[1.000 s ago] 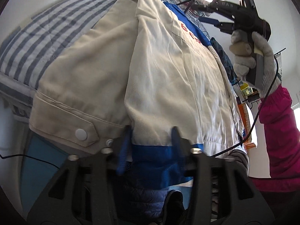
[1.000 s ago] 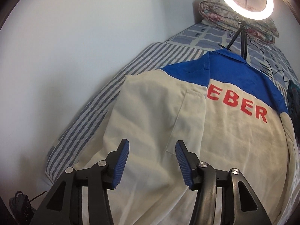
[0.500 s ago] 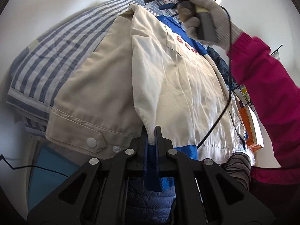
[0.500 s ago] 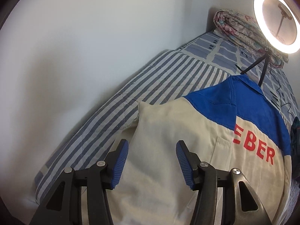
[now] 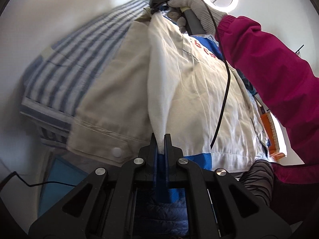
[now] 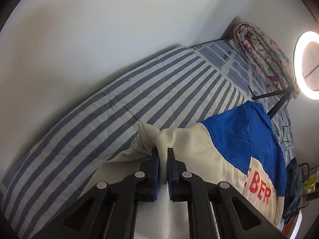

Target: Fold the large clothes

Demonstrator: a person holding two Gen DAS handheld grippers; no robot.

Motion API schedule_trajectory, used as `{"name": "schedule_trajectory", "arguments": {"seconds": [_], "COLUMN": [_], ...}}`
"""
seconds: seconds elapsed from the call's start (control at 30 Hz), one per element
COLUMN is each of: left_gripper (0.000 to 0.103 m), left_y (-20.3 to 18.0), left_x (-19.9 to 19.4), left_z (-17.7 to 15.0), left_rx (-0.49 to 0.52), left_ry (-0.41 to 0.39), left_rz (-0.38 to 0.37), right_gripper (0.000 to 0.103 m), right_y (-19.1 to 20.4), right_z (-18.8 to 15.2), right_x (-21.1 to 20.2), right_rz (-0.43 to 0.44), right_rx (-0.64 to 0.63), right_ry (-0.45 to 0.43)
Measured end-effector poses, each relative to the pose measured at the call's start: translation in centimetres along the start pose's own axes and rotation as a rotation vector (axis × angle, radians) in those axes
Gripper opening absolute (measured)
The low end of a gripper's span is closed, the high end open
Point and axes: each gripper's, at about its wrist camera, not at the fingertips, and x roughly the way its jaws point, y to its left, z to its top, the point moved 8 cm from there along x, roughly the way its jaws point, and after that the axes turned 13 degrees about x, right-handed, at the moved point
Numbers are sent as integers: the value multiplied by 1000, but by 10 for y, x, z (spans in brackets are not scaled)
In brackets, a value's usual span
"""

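A large cream jacket (image 5: 195, 91) with a blue yoke and red letters lies on a striped bed; it also shows in the right wrist view (image 6: 215, 159). My left gripper (image 5: 161, 139) is shut on the jacket's folded edge near the blue hem band. My right gripper (image 6: 163, 155) is shut on the cream fold at the shoulder end; in the left wrist view it (image 5: 159, 2) is held by a gloved hand at the jacket's far end. The sleeve (image 5: 111, 103) lies flat to the left.
The blue-and-white striped bedcover (image 6: 123, 103) runs along a white wall. A folded floral quilt (image 6: 263, 57) and a ring light (image 6: 308, 67) on a tripod stand at the bed's head. An arm in a magenta sleeve (image 5: 275, 75) crosses the right side.
Both grippers went from open to shut on the jacket's left fold: the left first at the hem, then the right after moving up to the shoulder end.
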Motion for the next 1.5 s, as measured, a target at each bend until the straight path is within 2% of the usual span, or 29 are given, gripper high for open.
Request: {"name": "schedule_trajectory", "arguments": {"seconds": [0.1,0.2,0.3,0.37,0.43,0.47,0.63,0.7,0.8,0.9,0.97,1.1,1.23,1.33,1.43,1.5], "left_gripper": [2,2,2,2,3,3,5,7,13,13,13,13,13,13,13,13], "left_y": [24,42,45,46,48,51,54,54,59,57,52,42,44,52,59,61], "left_x": [-9,-7,-5,-3,4,6,5,3,-6,-16,-22,-22,-5,-1,-4,-10], "left_z": [0,-4,-5,-6,-11,-14,-10,-8,-8,-2,2,9,8,5,3,3], "left_rx": [-39,-95,-105,-81,-63,-70,-53,-56,-64,-65,-50,-21,-33,-77,-117,-120], "left_ry": [-11,8,17,29,66,74,65,57,32,-4,-35,-47,7,20,9,-7], "left_rz": [80,115,131,170,210,220,249,240,260,268,255,213,185,173,163,170], "right_gripper": [3,3,3,7,24,27,31,33,43,45,45,45,45,51,54,54], "right_y": [4,15,25,26,23,19,1,-10,-26,-39,-43,-36,-14,3,25,37], "right_z": [10,8,2,2,1,2,-12,-29,-70,-121,-163,-251,-316,-339,-350,-354], "right_x": [1,12,22,25,21,14,-44,-76,-125,-159,-171,-173,-156,-143,-139,-139], "right_rz": [62,72,82,125,176,196,302,365,422,459,489,581,653,709,795,814], "right_rx": [80,91,89,110,141,154,152,162,135,105,96,84,98,168,220,232], "right_ry": [6,19,25,26,27,20,-44,-54,-81,-86,-48,49,171,260,351,388]}}
